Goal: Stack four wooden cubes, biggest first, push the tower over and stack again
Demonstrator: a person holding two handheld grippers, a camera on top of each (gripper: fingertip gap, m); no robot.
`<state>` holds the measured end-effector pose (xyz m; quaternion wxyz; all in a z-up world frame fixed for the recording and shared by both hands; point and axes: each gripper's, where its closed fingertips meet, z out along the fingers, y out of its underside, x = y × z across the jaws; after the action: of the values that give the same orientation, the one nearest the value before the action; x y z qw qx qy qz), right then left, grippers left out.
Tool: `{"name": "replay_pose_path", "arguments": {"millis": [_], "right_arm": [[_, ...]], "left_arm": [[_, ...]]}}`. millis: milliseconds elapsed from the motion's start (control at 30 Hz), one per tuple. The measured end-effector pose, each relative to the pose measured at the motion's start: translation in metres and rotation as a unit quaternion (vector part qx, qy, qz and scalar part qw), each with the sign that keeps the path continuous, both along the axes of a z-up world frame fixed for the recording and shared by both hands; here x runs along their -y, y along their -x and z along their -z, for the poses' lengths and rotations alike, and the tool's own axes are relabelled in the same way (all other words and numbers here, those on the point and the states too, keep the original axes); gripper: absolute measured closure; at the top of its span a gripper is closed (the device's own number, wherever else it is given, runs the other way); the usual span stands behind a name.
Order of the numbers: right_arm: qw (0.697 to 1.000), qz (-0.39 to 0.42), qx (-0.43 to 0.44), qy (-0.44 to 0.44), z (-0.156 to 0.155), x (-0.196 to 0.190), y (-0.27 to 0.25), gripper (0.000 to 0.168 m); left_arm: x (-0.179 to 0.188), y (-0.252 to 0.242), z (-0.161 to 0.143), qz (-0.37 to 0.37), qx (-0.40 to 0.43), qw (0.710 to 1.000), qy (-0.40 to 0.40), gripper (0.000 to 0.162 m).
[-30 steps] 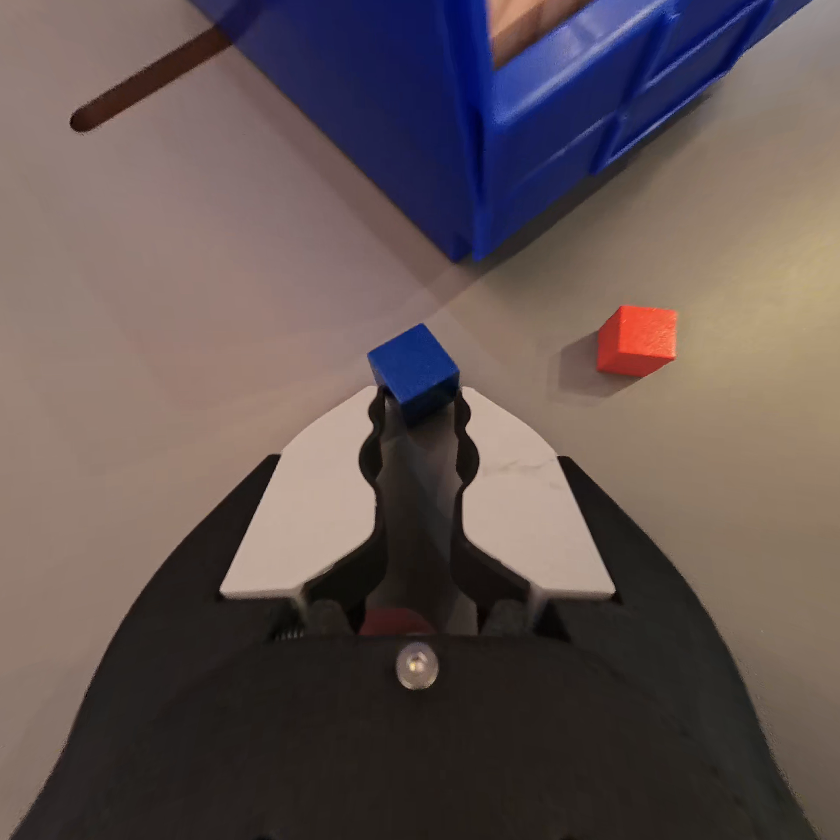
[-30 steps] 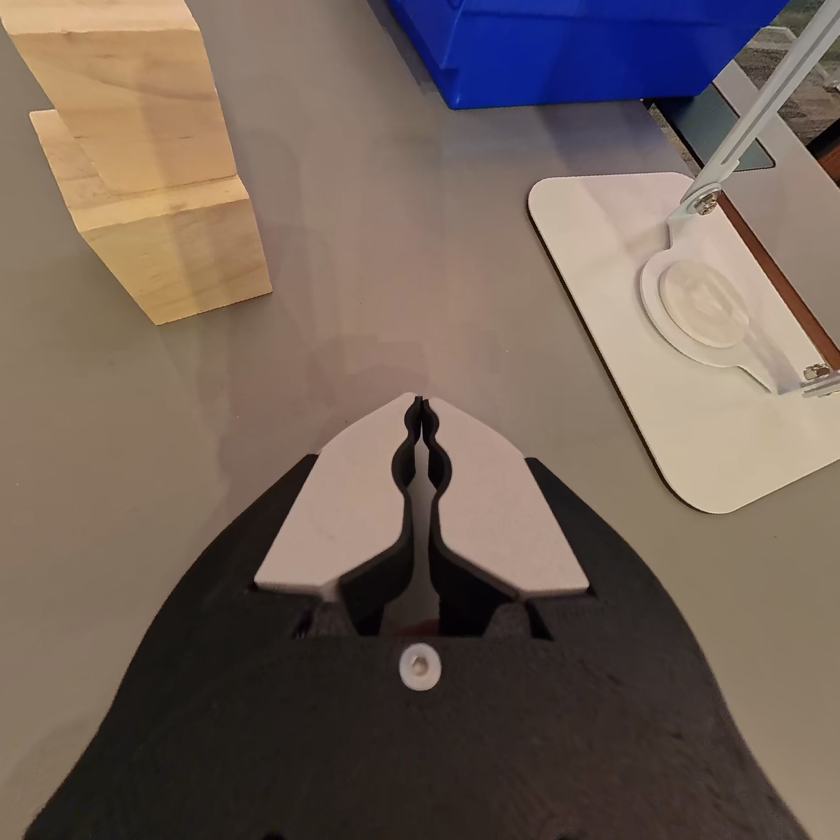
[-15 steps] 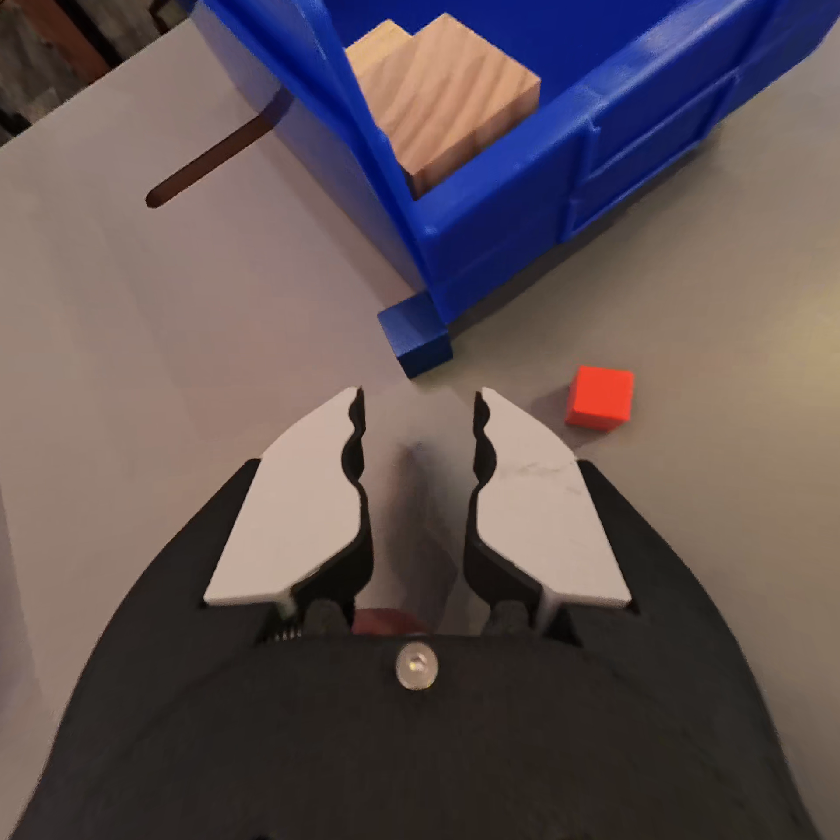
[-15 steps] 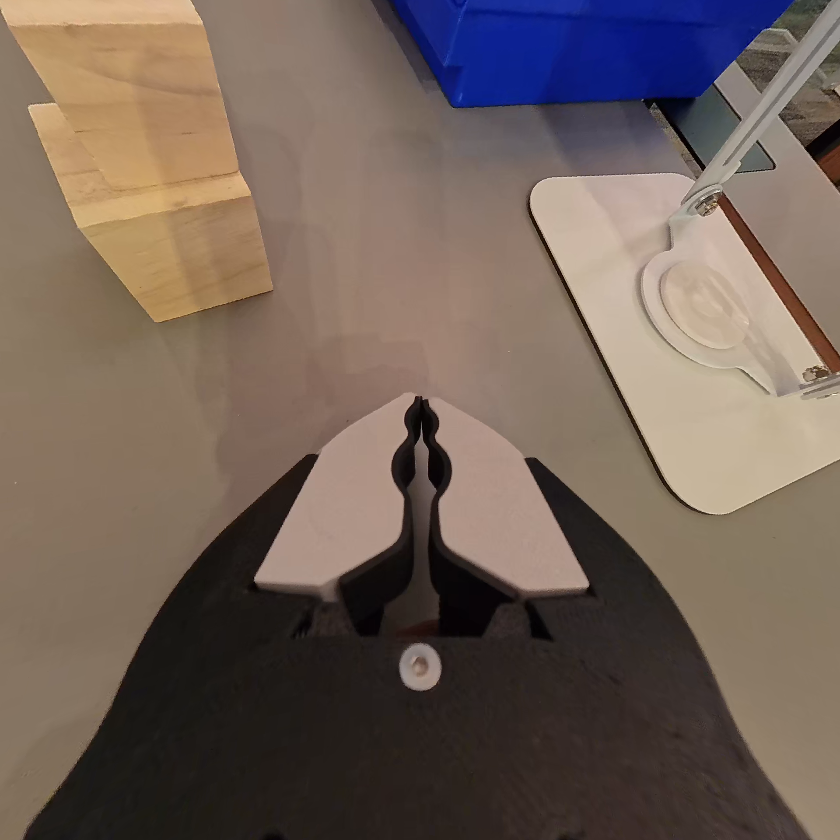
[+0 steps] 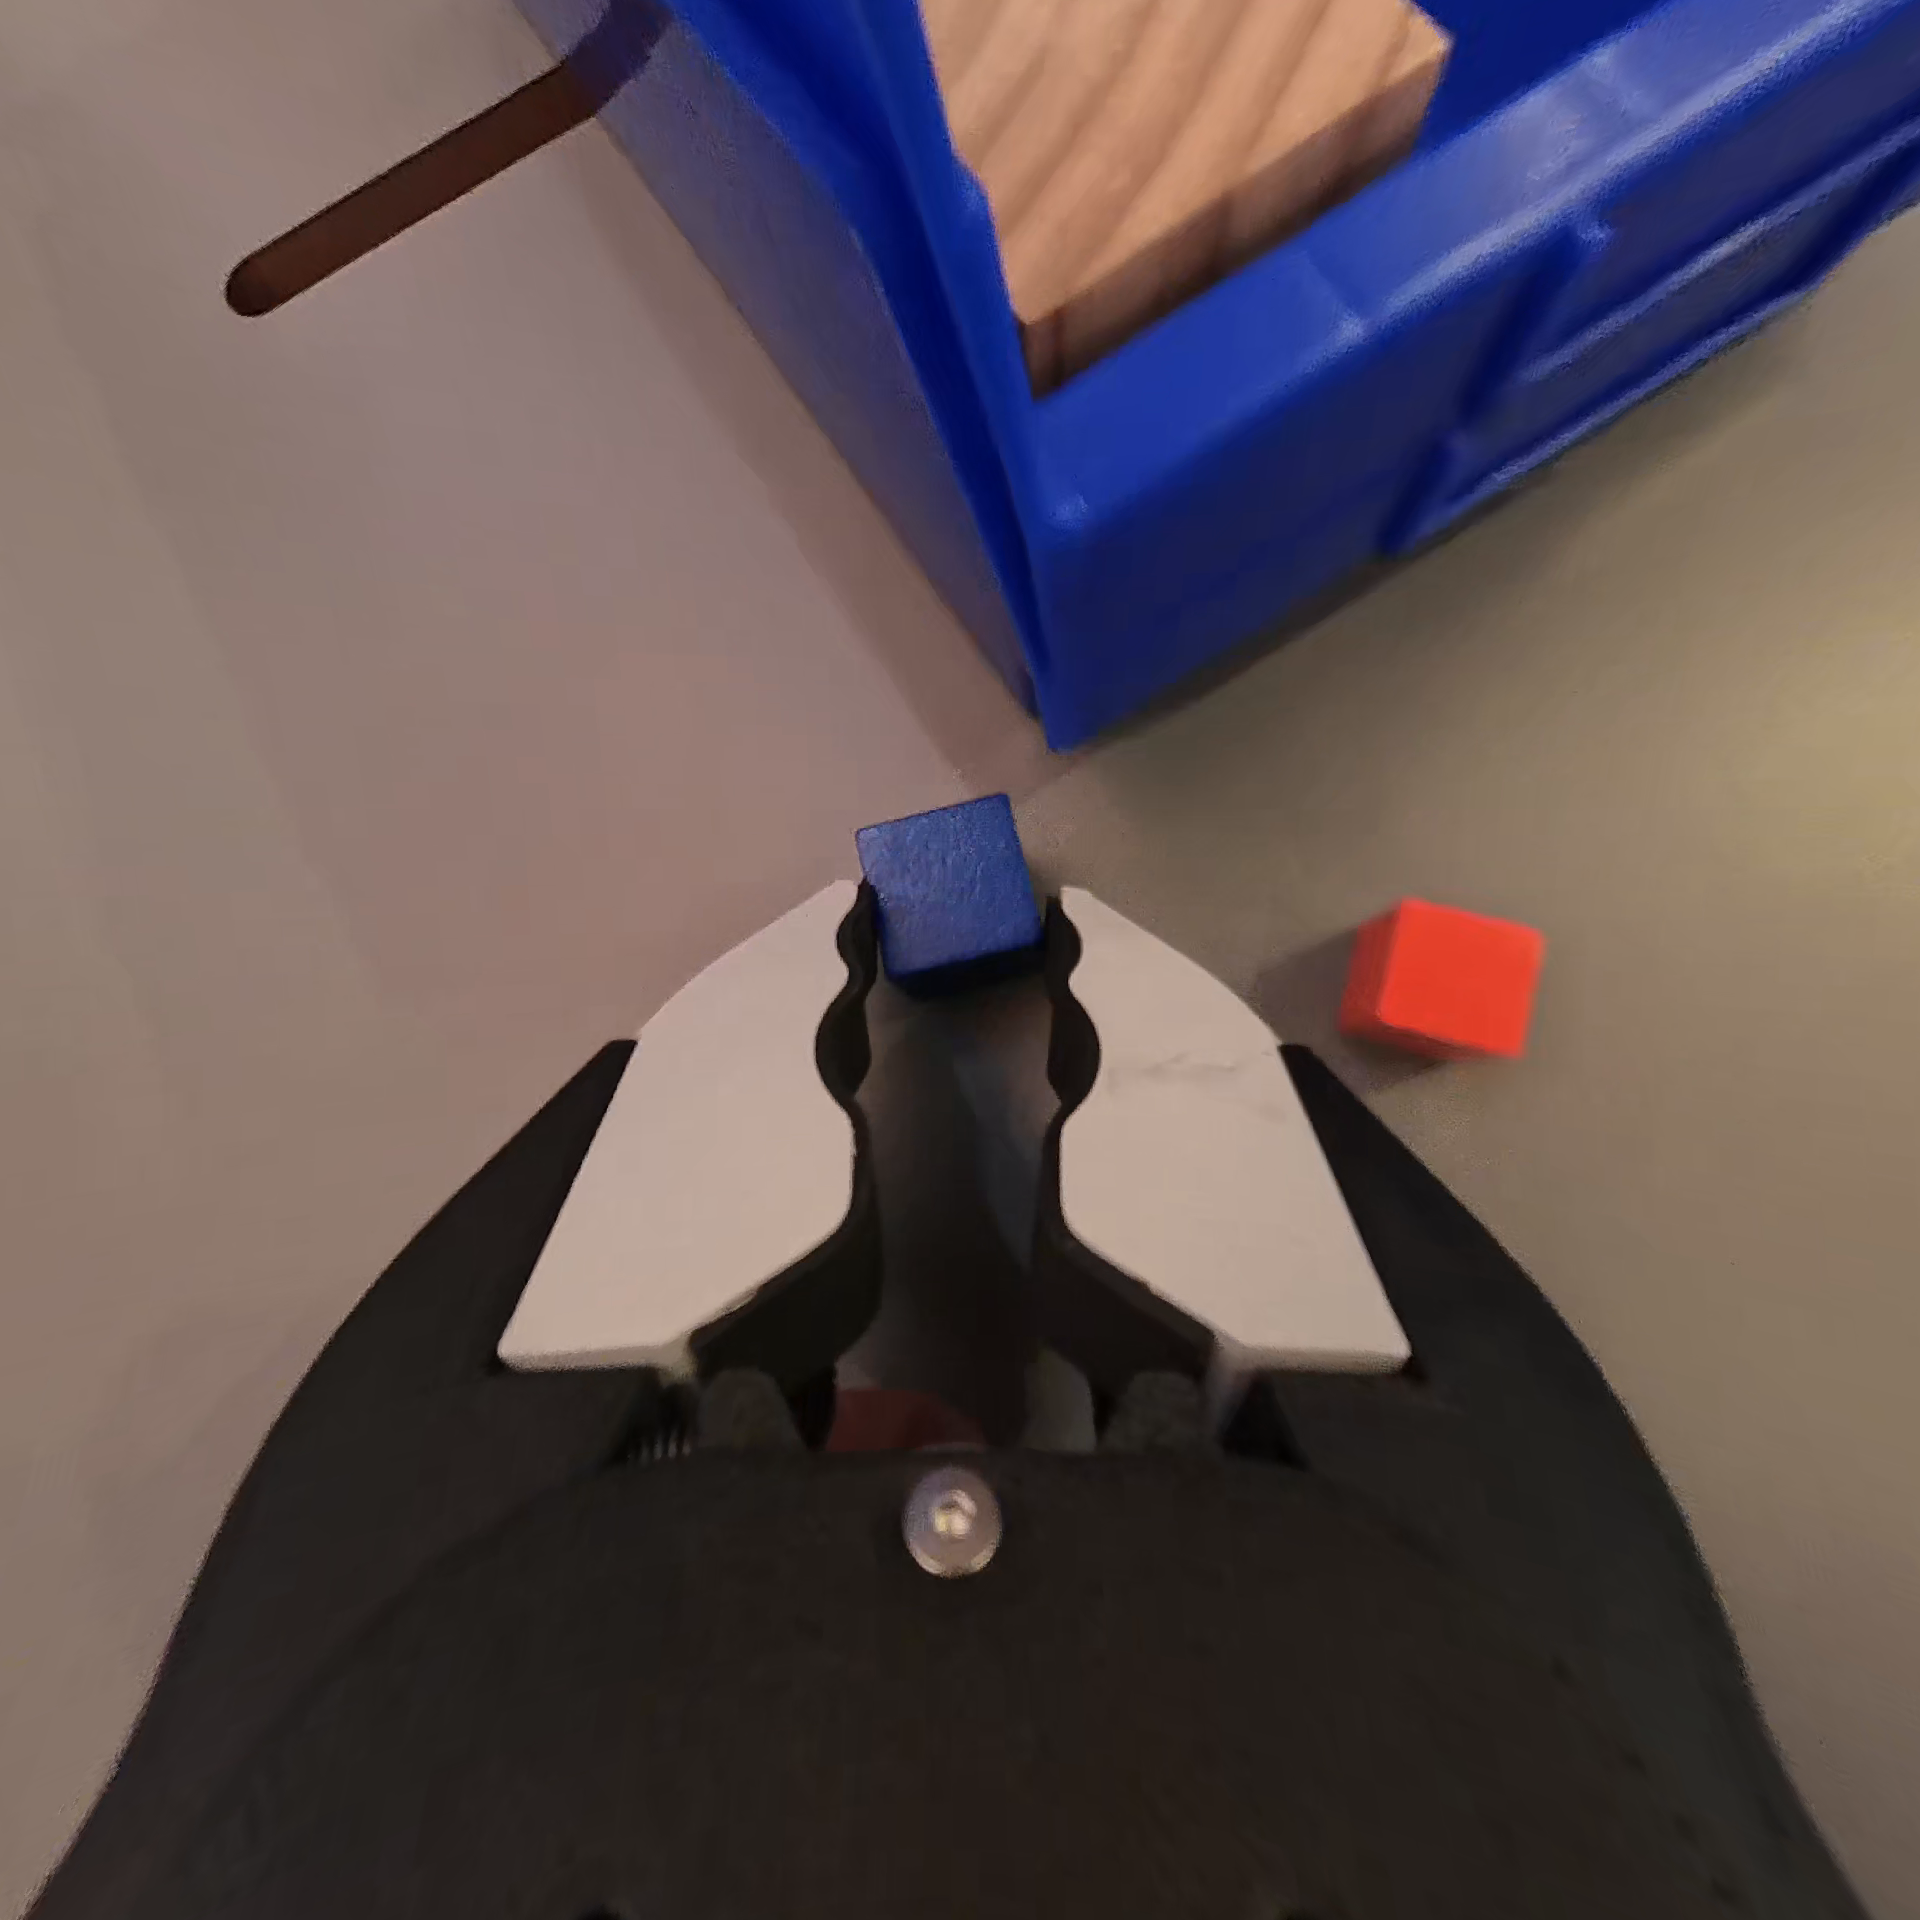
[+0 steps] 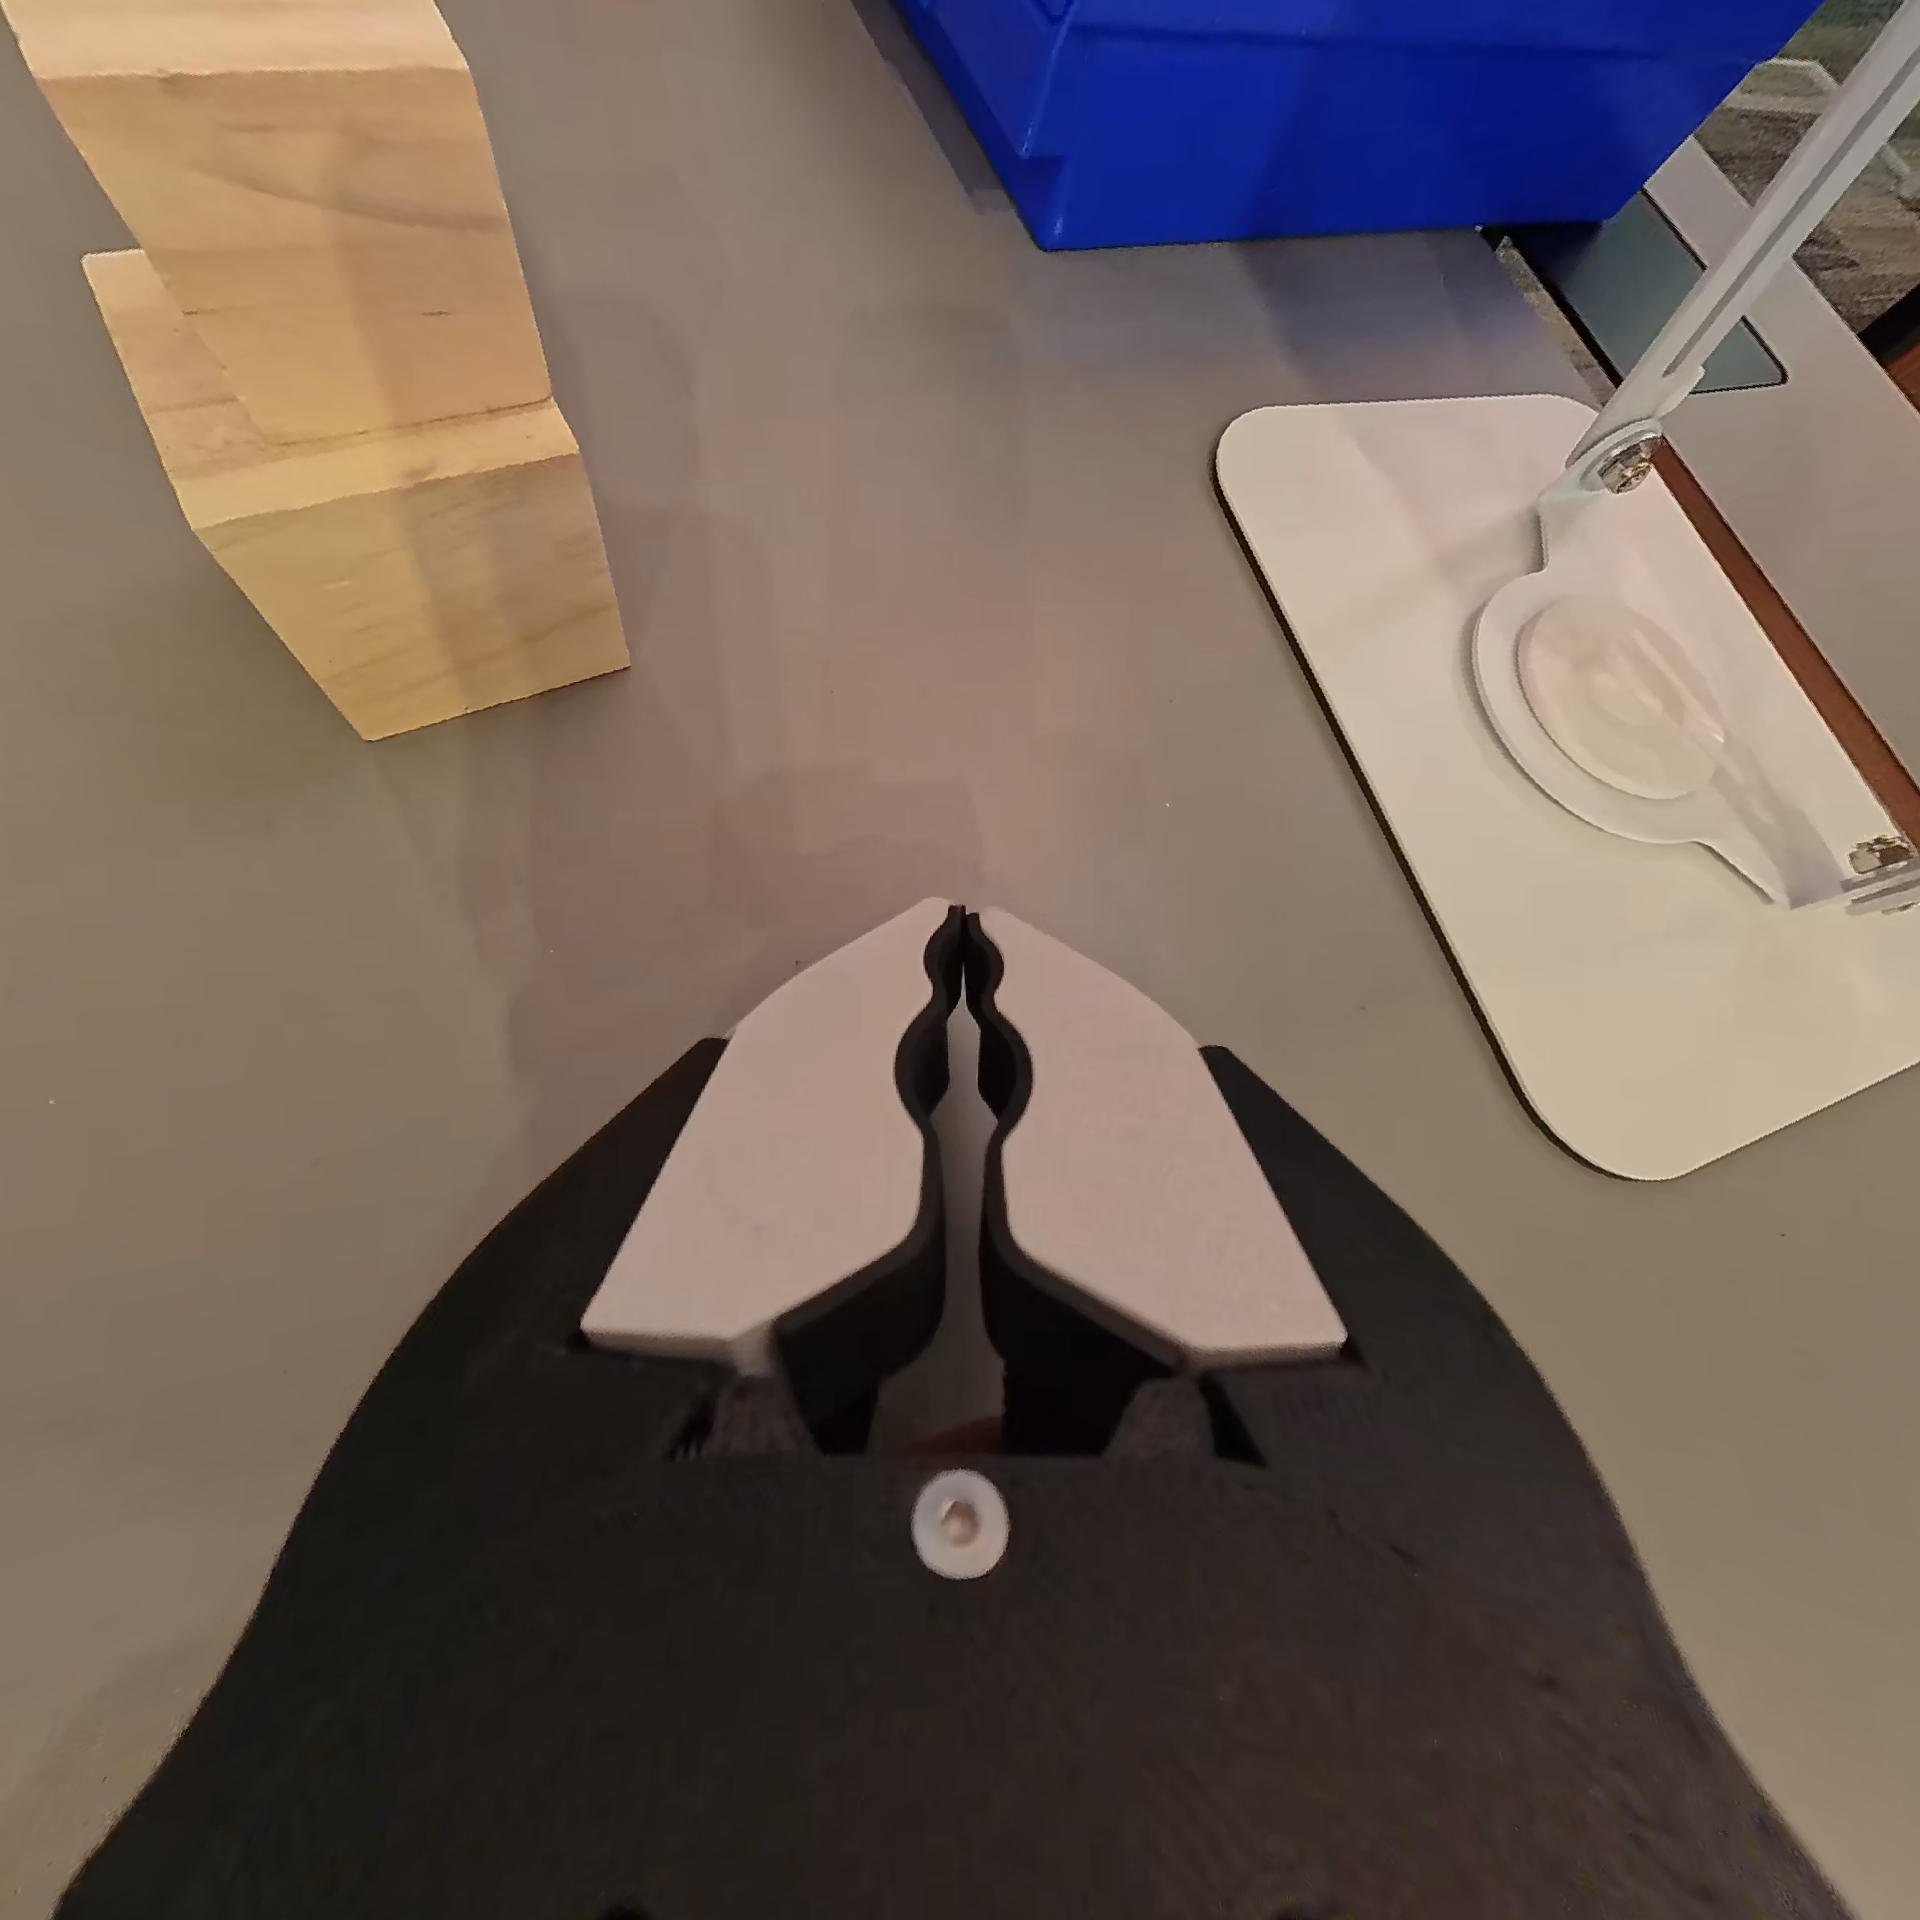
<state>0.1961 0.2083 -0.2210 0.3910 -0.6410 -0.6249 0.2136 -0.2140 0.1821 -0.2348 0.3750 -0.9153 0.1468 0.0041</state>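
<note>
On the grey counter (image 5: 364, 727), just short of the corner of a blue bin (image 5: 1195, 520), we are gripping a small blue cube (image 5: 951, 899) between the tips of the left hand-held gripper (image 5: 951, 925), its two fingers pressing on the cube's sides. A small red cube (image 5: 1439, 977) is sitting on the counter just to the right of this gripper, apart from both the blue cube and the bin. Inside the bin a larger plain wooden block (image 5: 1164, 156) is lying against the near wall. A dark slot (image 5: 405, 213) is running across the counter at the upper left.

In the right wrist view we are holding the right hand-held gripper (image 6: 958, 914) above bare counter with its tips pinched together and nothing between them. At the upper left two pale wooden cubes (image 6: 343, 416) are standing stacked, the upper one set back from the lower one's near edge. A white stand base (image 6: 1558, 831) is lying to the right, near the bin.
</note>
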Motion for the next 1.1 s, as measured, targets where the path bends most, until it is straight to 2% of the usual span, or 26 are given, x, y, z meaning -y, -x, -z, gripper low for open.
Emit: {"name": "replay_pose_path", "arguments": {"millis": [67,167,233,300,367,433,533,667,733,800,867,900,933,1000,1033,1100], "right_arm": [[1.000,0.000,0.000,0.001,0.000,0.000,0.000,0.168],[1.000,-0.001,0.004,0.000,0.001,0.000,0.000,0.168],[1.000,-0.001,0.006,-0.002,0.002,0.000,0.001,0.168],[1.000,-0.002,0.007,-0.003,0.002,0.001,0.000,0.168],[1.000,-0.002,0.006,-0.002,0.002,0.001,0.000,0.168],[1.000,-0.003,0.004,-0.001,0.001,0.001,0.000,0.168],[1.000,-0.005,0.002,0.001,0.001,0.002,0.000,0.168],[1.000,-0.009,0.000,0.004,0.000,0.004,-0.001,0.168],[1.000,-0.011,0.000,0.004,0.000,0.004,-0.001,0.168],[1.000,-0.012,0.001,0.004,0.000,0.004,-0.001,0.168],[1.000,-0.011,0.000,0.004,0.000,0.004,-0.001,0.168],[1.000,-0.011,0.000,0.005,0.000,0.004,-0.001,0.168],[1.000,-0.010,-0.001,0.006,0.000,0.004,-0.001,0.168],[1.000,-0.011,-0.002,0.008,0.000,0.004,-0.001,0.168],[1.000,-0.011,-0.002,0.008,0.000,0.004,-0.002,0.168],[1.000,-0.012,-0.001,0.008,0.000,0.003,-0.003,0.168]], "left_arm": [[0.017,-0.007,-0.013,0.005,0.014,1.000,-0.014,0.132],[0.039,-0.054,-0.055,0.065,0.021,0.996,-0.058,0.132],[0.049,-0.101,-0.081,0.114,-0.028,0.990,-0.072,0.132],[0.053,-0.173,-0.106,0.189,-0.003,0.977,-0.098,0.132],[0.054,-0.232,-0.112,0.246,-0.033,0.964,-0.096,0.132],[0.056,-0.285,-0.109,0.304,-0.019,0.949,-0.083,0.132],[0.058,-0.327,-0.100,0.353,0.007,0.934,-0.057,0.132],[0.050,-0.332,-0.097,0.367,0.009,0.929,-0.035,0.132],[0.055,-0.332,-0.089,0.381,0.023,0.924,0.012,0.131],[0.057,-0.333,-0.085,0.394,0.036,0.918,0.024,0.131],[0.050,-0.327,-0.088,0.371,0.033,0.928,0.011,0.096],[0.054,-0.323,-0.092,0.375,0.035,0.926,0.007,0.093],[0.056,-0.315,-0.097,0.368,0.033,0.929,-0.007,0.091],[0.055,-0.279,-0.108,0.321,0.024,0.946,-0.040,0.096],[0.054,-0.250,-0.105,0.288,0.002,0.957,-0.046,0.101],[0.055,-0.189,-0.086,0.206,-0.031,0.978,-0.026,0.101]]}}
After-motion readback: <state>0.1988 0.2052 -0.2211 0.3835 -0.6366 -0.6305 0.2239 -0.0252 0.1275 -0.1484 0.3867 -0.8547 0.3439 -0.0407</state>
